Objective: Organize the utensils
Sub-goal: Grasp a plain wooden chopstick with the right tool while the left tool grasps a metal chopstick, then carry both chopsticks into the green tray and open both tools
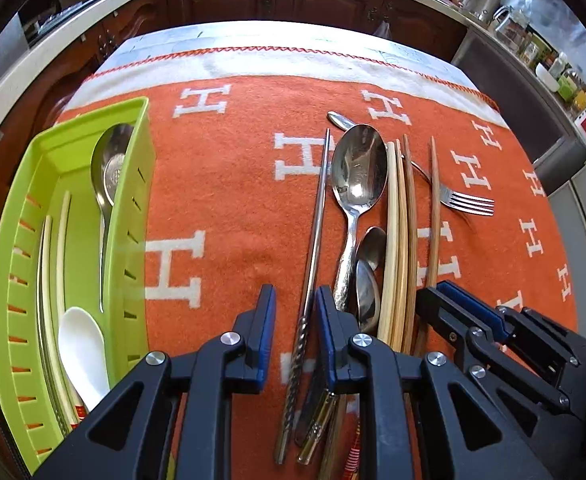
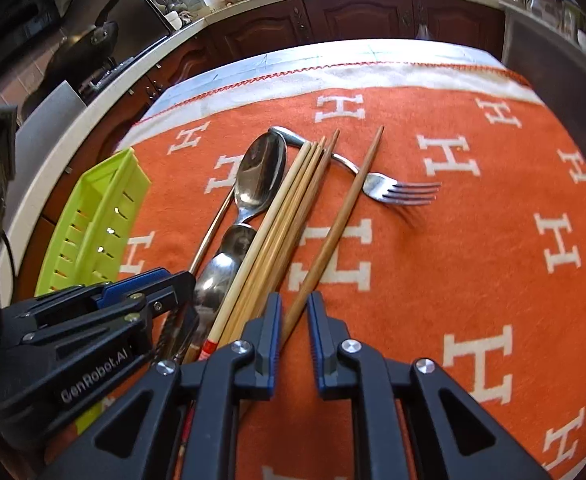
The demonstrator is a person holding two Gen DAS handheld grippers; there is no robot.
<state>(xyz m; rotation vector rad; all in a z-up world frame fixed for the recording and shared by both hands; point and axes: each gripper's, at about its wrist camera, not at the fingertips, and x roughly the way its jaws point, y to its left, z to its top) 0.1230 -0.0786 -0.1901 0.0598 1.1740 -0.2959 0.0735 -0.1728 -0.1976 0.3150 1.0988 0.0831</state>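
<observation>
Utensils on orange cloth [image 1: 233,168]: I count one steel chopstick [image 1: 315,240] between my left gripper's [image 1: 295,312] parted jaws, one brown chopstick [image 2: 333,232] between my right gripper's [image 2: 294,312] parted jaws, one fork [image 2: 397,190], one green tray [image 1: 133,216] at left.

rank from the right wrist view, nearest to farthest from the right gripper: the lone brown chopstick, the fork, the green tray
1. Lone brown chopstick: its near end lies between the right gripper fingers.
2. Green tray: off to the left, at the cloth's edge.
3. Fork: far ahead, slightly right, tines pointing right.
</observation>
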